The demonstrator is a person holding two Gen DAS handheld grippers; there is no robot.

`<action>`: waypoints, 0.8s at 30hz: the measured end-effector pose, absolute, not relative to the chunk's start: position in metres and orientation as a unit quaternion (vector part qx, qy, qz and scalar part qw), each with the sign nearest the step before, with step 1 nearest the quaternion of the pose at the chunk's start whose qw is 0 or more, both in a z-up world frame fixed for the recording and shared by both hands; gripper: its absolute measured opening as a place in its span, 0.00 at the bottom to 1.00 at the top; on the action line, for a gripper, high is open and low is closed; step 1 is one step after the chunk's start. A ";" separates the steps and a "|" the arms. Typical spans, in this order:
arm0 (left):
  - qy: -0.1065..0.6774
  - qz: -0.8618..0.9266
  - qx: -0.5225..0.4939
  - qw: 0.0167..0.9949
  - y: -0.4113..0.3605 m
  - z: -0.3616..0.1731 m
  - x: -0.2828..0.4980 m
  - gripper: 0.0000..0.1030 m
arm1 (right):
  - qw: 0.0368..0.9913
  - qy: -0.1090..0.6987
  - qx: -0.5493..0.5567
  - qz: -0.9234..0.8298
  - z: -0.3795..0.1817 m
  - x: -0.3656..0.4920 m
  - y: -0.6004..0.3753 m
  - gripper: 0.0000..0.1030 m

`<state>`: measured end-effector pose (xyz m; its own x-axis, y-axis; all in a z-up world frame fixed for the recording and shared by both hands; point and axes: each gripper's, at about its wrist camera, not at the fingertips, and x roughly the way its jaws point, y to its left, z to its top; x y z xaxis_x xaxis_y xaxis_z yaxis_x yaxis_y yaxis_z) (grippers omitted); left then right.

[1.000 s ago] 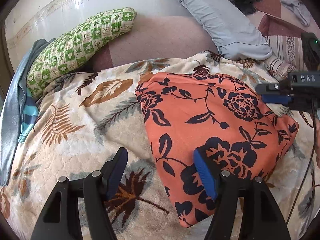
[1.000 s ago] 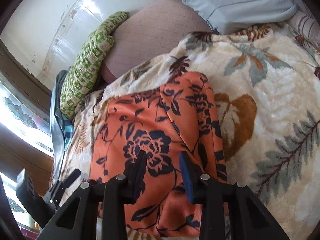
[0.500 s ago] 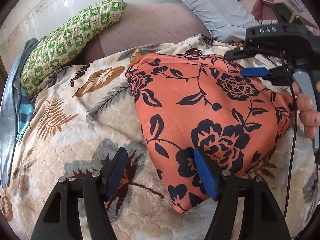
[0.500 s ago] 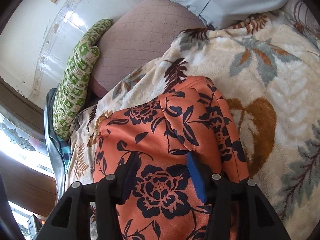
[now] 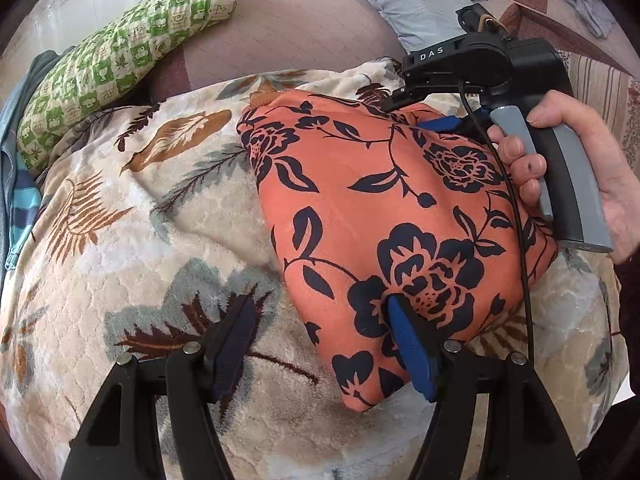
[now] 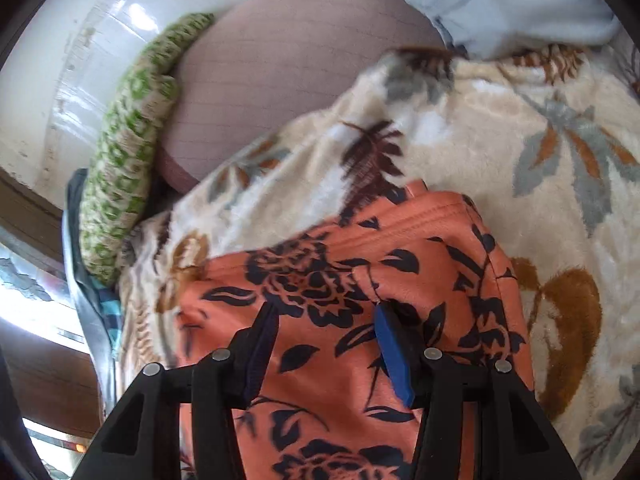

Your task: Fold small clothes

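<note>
Bedding fills both views: a cream leaf-print blanket (image 5: 132, 248) spread over the bed, with a green checked pillow (image 5: 116, 60) and a pale blue pillow (image 6: 500, 4) at its far end. On that blanket lies the orange floral garment (image 5: 380, 216), already doubled into a compact, roughly triangular packet, so the fold seems well along and the step in hand looks like setting up one more fold or a final tidy. The next move probably calls for the right gripper (image 6: 324, 328) to take the hemmed far edge just ahead of it and for the left to pin or lift the near corner, both pinching cleanly so the slippery layers do not slide apart. A hand (image 5: 576, 168) holds the right tool by its grey handle, angled down over the far side of the cloth; its jaws have just been opening and stand apart above the fabric, pressing nothing. The left gripper (image 5: 320, 340) points down at the near corner, jaws wide, one finger (image 5: 408, 344) over the cloth, the other over the blanket, gripping nothing
</note>
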<state>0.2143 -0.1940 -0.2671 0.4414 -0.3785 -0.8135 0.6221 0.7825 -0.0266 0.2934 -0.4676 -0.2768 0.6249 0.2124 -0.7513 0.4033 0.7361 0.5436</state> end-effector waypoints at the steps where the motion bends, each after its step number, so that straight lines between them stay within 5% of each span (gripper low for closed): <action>1: 0.441 -0.303 0.138 0.834 -0.193 -0.267 0.216 0.68 | 0.826 0.425 0.364 -0.061 -0.272 0.292 -0.468 0.51; 7: 0.464 -0.309 0.110 0.823 -0.182 -0.262 0.221 0.68 | 0.864 0.391 0.317 0.016 -0.212 0.291 -0.416 0.53; 12: 0.459 -0.308 0.120 0.824 -0.183 -0.264 0.217 0.68 | 0.846 0.453 0.276 0.060 -0.249 0.311 -0.357 0.53; 15: 0.463 -0.314 0.115 0.821 -0.181 -0.264 0.221 0.70 | 0.840 0.447 0.305 0.052 -0.275 0.307 -0.361 0.53; 24: 0.425 -0.310 0.068 0.848 -0.161 -0.236 0.236 0.70 | 0.838 0.408 0.362 0.014 -0.221 0.224 -0.411 0.53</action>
